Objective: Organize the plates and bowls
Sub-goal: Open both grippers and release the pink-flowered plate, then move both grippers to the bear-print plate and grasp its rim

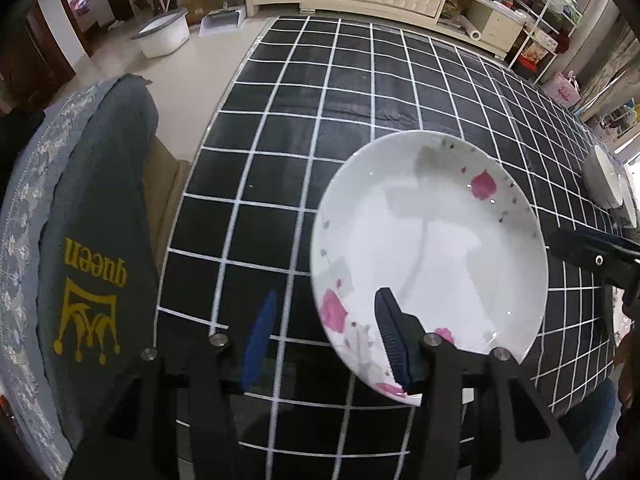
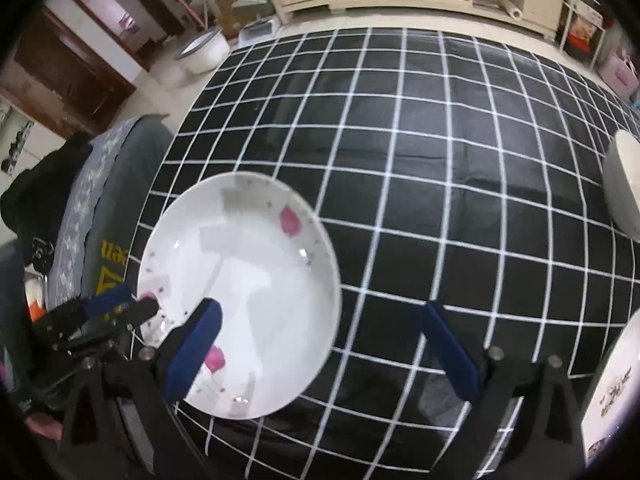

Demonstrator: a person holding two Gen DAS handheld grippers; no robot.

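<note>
A white plate with pink flowers (image 1: 432, 248) lies on the black checked tablecloth (image 1: 320, 120). My left gripper (image 1: 326, 344) is open; its right finger is over the plate's near rim, its left finger over bare cloth. In the right wrist view the same plate (image 2: 248, 288) lies at the left. My right gripper (image 2: 324, 352) is open, its left finger over the plate's near part, its right finger over cloth. The left gripper (image 2: 120, 308) shows at the plate's left rim. A white bowl (image 2: 624, 184) stands at the far right.
A chair with a grey "queen" cover (image 1: 92, 248) stands at the table's left edge. A second white plate with a dark pattern (image 2: 612, 384) shows at the right edge. The bowl also shows in the left wrist view (image 1: 604, 176). Cabinets and a white tub (image 1: 164, 36) stand beyond the table.
</note>
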